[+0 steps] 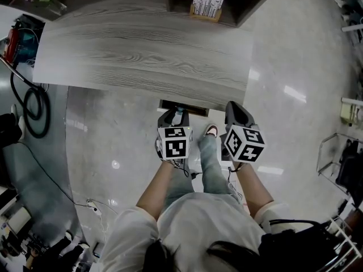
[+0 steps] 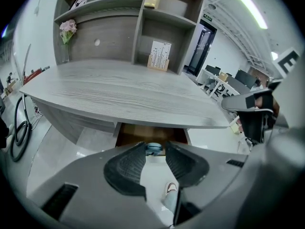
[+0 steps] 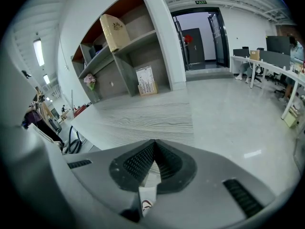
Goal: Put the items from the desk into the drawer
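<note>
you can read no word or number here. the green sign above the doorway, top centre of the right gripper view, is too small to read. print on the desk calendar and the tan box is only a blur.

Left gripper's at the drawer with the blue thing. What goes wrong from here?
1. The left gripper seems to pinch the small blue item only at the tips of its jaws. It may slip and land on the floor.
2. The drawer shows only a narrow opening under the desk, so the gripper may knock the desk's edge going in.
</note>
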Motion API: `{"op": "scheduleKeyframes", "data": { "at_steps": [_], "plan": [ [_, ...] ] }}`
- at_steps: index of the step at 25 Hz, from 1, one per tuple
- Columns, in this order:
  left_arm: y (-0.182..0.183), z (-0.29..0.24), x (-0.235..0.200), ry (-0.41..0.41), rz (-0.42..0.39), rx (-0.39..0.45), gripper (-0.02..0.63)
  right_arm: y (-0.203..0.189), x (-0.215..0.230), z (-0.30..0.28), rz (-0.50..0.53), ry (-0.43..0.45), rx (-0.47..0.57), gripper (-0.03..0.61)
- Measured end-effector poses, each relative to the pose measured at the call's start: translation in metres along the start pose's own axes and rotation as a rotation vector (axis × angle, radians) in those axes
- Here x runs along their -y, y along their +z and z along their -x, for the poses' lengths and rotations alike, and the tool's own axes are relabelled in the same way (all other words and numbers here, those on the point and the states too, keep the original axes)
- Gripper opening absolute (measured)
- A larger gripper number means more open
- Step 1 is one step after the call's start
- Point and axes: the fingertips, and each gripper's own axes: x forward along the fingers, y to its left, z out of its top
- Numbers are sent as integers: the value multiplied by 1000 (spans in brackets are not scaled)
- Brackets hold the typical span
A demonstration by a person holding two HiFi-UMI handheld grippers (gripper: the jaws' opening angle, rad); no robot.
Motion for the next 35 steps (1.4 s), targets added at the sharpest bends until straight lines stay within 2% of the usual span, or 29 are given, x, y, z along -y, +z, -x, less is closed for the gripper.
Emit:
{"op": "scheduleKeyframes", "data": {
  "at_steps": [11,18,25,28,35],
  "plan": [
    [16,14,-4,14,-4,39,135,5,-5,0,-6,9,9,-1],
    [16,29,-12,40,27,53,135,14,-13,5,-4,21,23,0],
    [31,45,-16,52,59,103,133,27,-22,9,6,44,47,0],
    [36,52,-20,75,55,116,73,32,-25,12,10,49,55,-1],
    [48,69,-16,78,52,138,25,49,-31,22,19,63,87,0]
  ]
}}
